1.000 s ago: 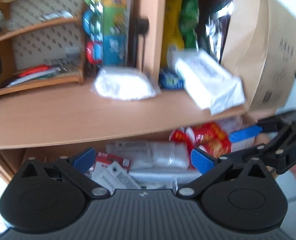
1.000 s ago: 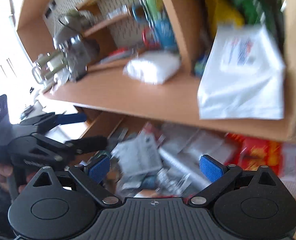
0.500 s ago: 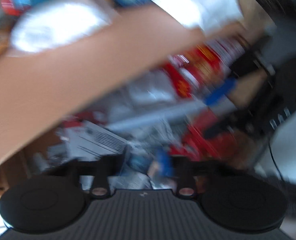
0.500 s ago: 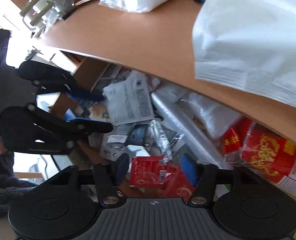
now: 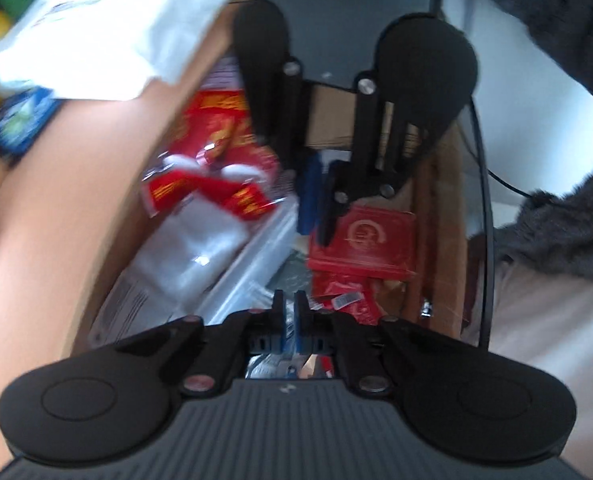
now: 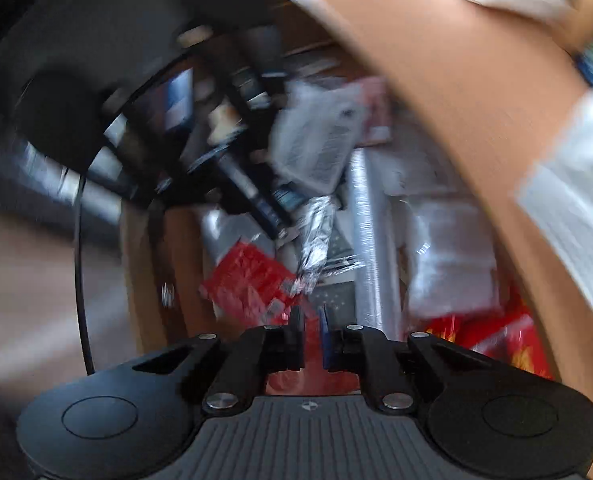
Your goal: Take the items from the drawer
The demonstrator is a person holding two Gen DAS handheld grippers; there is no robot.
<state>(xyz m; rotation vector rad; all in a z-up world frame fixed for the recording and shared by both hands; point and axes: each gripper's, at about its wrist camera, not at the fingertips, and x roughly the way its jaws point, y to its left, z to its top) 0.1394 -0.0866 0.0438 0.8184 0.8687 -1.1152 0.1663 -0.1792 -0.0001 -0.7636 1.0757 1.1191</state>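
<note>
The open drawer (image 5: 436, 216) under the desk top is packed with items: red snack packets (image 5: 216, 128), a flat red box (image 5: 370, 240), clear plastic packs (image 5: 200, 256) and a red sachet (image 6: 248, 280). My left gripper (image 5: 289, 312) hangs low over the middle of the drawer, shut to a thin slit, and I see nothing held in it. Opposite it, my right gripper (image 5: 315, 232) points down with its tips at the red box's corner. In its own blurred view the right gripper (image 6: 310, 332) is shut, with only red showing behind the slit.
The wooden desk top (image 5: 76, 168) overhangs the drawer's back half and carries a white bag (image 5: 108, 36) and a blue box (image 5: 20, 124). A grey fuzzy sleeve (image 5: 556, 232) is at the right. A white printed pouch (image 6: 320, 140) and a clear roll (image 6: 370, 240) lie deeper in.
Both grippers have dropped from desk height into the drawer and tilted downward. Both went from wide open to shut. The views have swung fast and are blurred.
</note>
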